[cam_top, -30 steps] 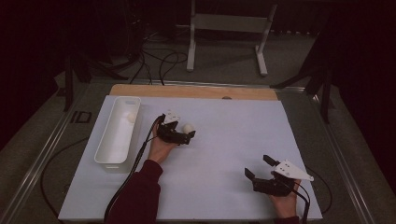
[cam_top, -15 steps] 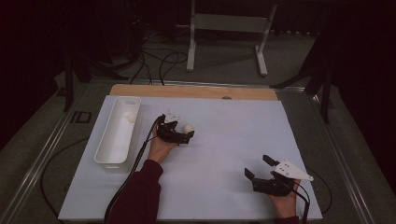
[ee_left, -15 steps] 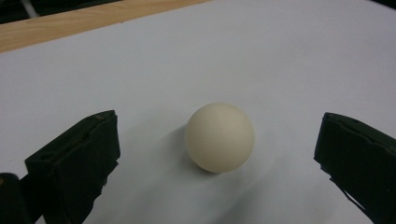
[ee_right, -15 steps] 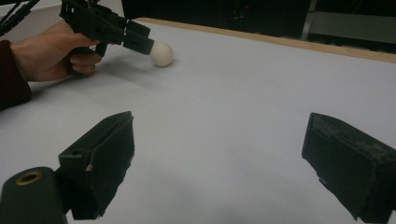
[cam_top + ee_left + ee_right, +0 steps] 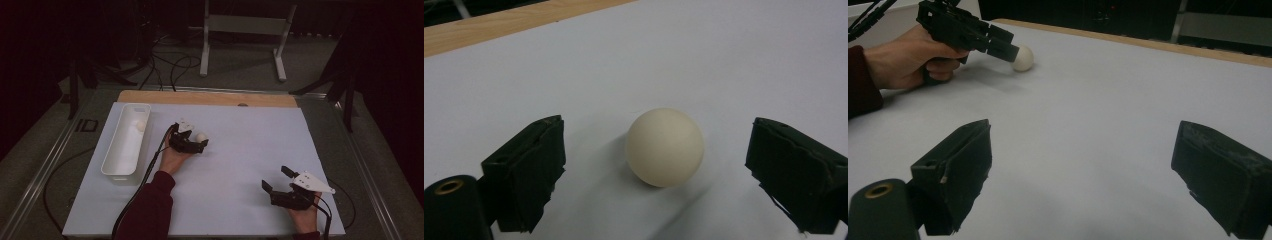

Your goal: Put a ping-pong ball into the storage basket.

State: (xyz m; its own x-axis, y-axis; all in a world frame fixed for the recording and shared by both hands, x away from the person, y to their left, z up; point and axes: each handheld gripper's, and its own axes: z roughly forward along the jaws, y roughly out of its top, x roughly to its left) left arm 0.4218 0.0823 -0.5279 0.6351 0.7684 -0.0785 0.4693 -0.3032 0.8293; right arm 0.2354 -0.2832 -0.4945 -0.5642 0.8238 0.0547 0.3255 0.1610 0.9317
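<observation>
A cream-white ball [image 5: 665,147] rests on the white table sheet [image 5: 250,140], left of the middle. My left gripper [image 5: 198,141] lies low around the ball [image 5: 201,136]. Its jaws have just been closing, and a gap still shows on each side of the ball, so neither black pad [image 5: 526,172] touches it. Near the front right, my right gripper [image 5: 275,178] is held open with nothing between its pads [image 5: 955,172]. The right gripper view looks across the sheet at the left gripper [image 5: 1007,49] and the ball [image 5: 1023,57].
A long white tray [image 5: 114,147] stands at the left of the sheet with a second white ball [image 5: 140,125] in its far end. A wooden strip [image 5: 210,97] runs along the back edge. Beyond the table are a white metal stand [image 5: 245,30] and floor cables.
</observation>
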